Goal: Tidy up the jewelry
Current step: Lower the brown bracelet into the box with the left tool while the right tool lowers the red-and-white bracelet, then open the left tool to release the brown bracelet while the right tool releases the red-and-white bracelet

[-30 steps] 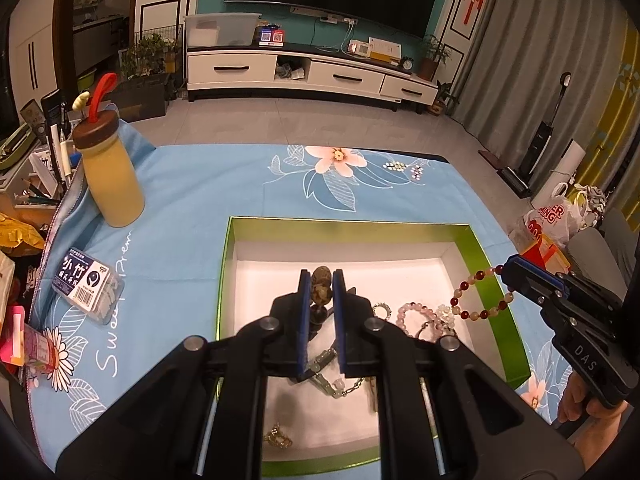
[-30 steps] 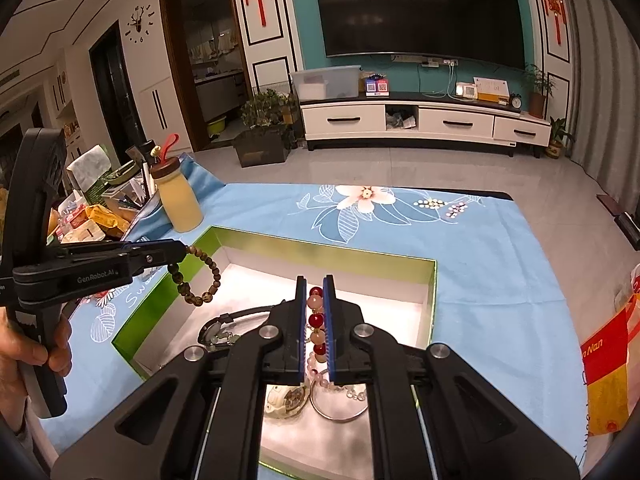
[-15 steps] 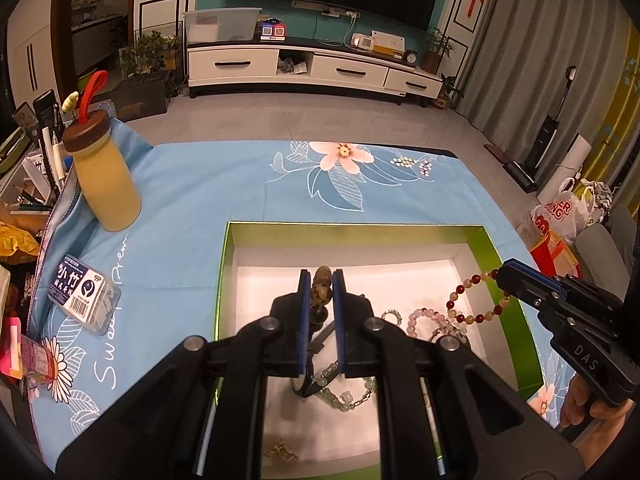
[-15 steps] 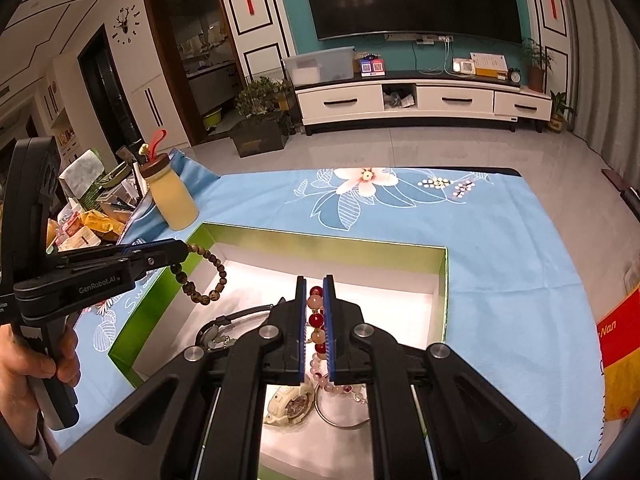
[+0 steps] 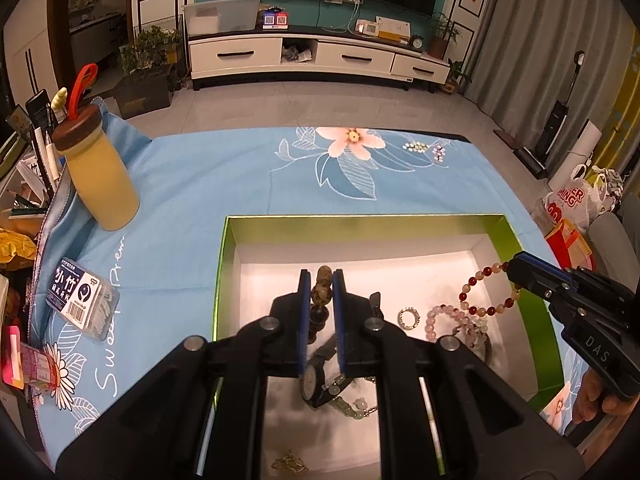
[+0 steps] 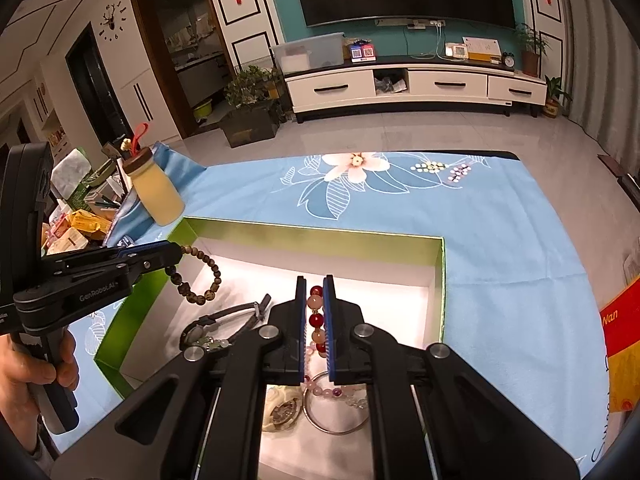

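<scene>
A green box (image 5: 516,232) with a white inside sits on the blue floral cloth; it also shows in the right wrist view (image 6: 438,280). My left gripper (image 5: 322,280) is shut on a brown wooden bead bracelet (image 5: 321,294), which hangs over the box's left part in the right wrist view (image 6: 200,280). My right gripper (image 6: 315,292) is shut on a red and pale bead bracelet (image 6: 316,320), which hangs over the box's right part in the left wrist view (image 5: 486,292). A watch (image 5: 316,376), a pink bead bracelet (image 5: 436,316), a small ring (image 5: 408,317) and a bangle (image 6: 334,408) lie in the box.
A yellow bottle (image 5: 100,176) with a brown lid stands at the cloth's left. A toothpick box (image 5: 80,300) lies on the cloth left of the green box. Clutter lines the table's left edge. A red and yellow bag (image 6: 620,340) is at the right.
Both grippers have risen a little, with the bracelets held higher over the box. Both stay shut.
</scene>
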`<state>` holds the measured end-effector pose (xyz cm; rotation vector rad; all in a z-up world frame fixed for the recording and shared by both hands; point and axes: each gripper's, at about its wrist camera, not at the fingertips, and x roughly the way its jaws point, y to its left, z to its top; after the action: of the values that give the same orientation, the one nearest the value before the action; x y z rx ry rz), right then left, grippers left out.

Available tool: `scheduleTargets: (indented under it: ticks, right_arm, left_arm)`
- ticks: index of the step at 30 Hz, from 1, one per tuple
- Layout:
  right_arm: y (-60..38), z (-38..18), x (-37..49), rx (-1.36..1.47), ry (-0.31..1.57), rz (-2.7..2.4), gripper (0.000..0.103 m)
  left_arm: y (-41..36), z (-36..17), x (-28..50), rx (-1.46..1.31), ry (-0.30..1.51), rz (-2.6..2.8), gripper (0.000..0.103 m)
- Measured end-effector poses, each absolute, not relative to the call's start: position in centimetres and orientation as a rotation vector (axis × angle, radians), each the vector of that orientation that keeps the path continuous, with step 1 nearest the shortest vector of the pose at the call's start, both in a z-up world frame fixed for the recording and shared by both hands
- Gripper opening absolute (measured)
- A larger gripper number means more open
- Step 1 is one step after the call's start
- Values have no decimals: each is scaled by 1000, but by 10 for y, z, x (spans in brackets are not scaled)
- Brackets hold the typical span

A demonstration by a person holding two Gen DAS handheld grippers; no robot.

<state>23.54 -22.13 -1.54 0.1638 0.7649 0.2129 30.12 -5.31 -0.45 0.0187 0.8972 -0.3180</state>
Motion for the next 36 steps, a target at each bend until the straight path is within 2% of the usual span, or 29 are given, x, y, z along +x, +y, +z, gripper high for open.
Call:
scheduleTargets:
  ticks: [36]
  right_arm:
    - [-223, -40, 261, 160, 869, 171, 7]
  left_arm:
    - [-61, -22, 314, 103, 948, -275, 10]
